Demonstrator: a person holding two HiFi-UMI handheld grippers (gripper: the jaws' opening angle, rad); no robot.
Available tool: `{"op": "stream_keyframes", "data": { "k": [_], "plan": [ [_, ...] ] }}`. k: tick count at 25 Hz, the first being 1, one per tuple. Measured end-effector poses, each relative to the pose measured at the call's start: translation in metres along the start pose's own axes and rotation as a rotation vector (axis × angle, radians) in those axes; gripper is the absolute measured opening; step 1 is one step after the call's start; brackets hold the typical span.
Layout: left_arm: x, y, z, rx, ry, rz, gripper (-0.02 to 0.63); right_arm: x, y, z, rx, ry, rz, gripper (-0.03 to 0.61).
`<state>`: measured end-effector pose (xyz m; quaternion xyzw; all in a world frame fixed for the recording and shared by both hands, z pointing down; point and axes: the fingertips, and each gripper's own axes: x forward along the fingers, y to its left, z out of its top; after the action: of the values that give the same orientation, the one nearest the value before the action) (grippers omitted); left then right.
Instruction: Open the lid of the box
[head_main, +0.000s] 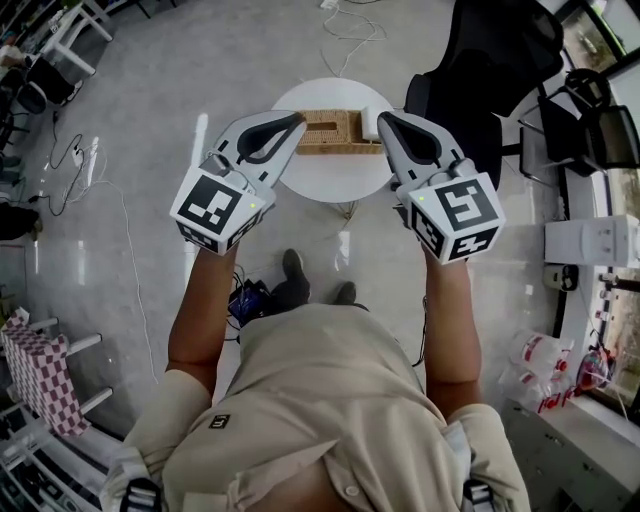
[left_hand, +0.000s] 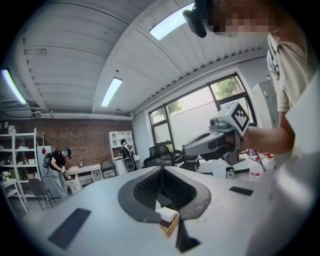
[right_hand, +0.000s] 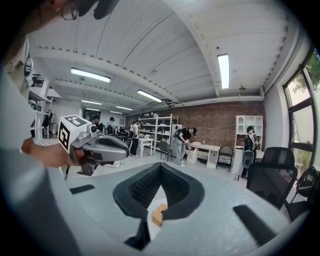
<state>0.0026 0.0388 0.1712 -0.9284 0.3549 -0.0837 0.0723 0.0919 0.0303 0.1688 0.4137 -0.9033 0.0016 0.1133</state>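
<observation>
A woven wicker box lies on a small round white table far below, and a white piece sits at the box's right end. Both grippers are held up above the table, apart from the box. My left gripper is shut with nothing in it, its tip over the box's left part. My right gripper is shut and empty too, over the right end. Through the left gripper's jaws a box corner with the white piece shows. The right gripper view shows a wicker corner.
A black office chair stands just right of the table. Cables run over the grey floor at the left. A checked cloth covers a stand at lower left. People work at desks far off.
</observation>
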Motion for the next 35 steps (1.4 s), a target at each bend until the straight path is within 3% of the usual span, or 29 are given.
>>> {"op": "stream_keyframes", "data": {
  "k": [6, 20, 27, 35],
  "plan": [
    [0.021, 0.043, -0.007, -0.008, -0.014, -0.053, 0.016, 0.035, -0.014, 0.007, 0.005, 0.018, -0.052, -0.008],
    [0.050, 0.097, -0.030, -0.024, -0.039, -0.181, 0.017, 0.091, -0.030, 0.004, 0.012, 0.070, -0.166, -0.008],
    [0.073, 0.107, -0.048, -0.035, -0.004, -0.164, 0.015, 0.112, -0.054, -0.015, 0.031, 0.083, -0.133, -0.008],
    [0.094, 0.137, -0.063, -0.043, 0.043, -0.062, 0.017, 0.152, -0.081, -0.018, 0.005, 0.082, -0.024, -0.008]
  ]
}}
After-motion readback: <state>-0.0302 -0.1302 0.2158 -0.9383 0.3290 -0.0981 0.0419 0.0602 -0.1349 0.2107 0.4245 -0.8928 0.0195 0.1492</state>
